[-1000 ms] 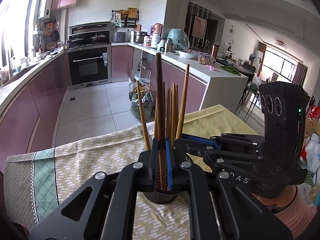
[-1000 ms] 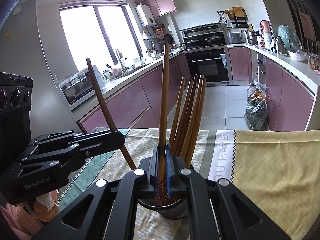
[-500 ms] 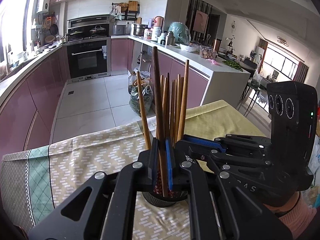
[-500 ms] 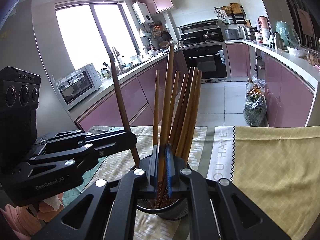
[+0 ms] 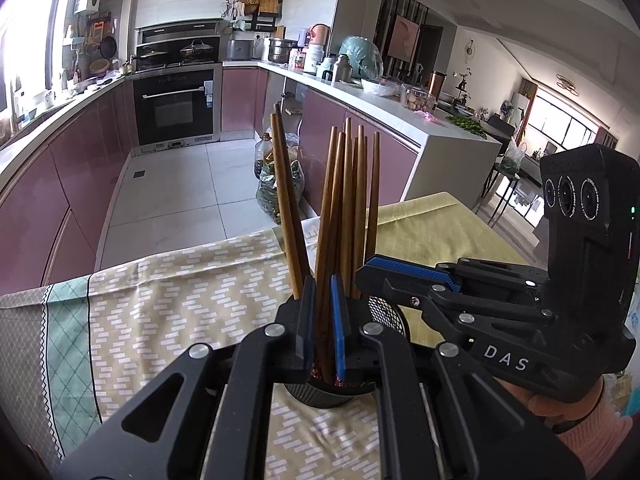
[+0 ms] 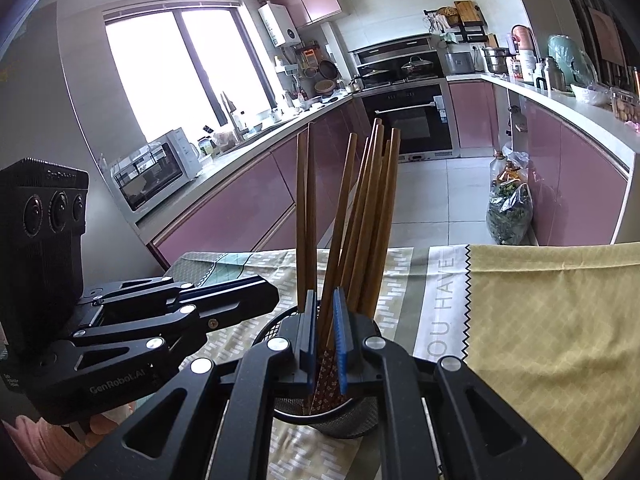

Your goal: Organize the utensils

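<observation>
The left wrist view shows a round black mesh cup (image 5: pixel 386 312) on the patterned cloth worktop (image 5: pixel 180 320), with 8 brown wooden chopsticks (image 5: pixel 344 216) fanned upright inside. The left tongs (image 5: pixel 323 332) are nearly closed around 1 stick above the cup. Only the right wrist view reveals red patterned stick ends inside the cup, where the right tongs (image 6: pixel 324 340) pinch another stick.

place: home kitchen | cues: oven (image 5: pixel 173 110), pink cabinets (image 6: pixel 224 208) (microwave (image 6: pixel 154 174) too)
</observation>
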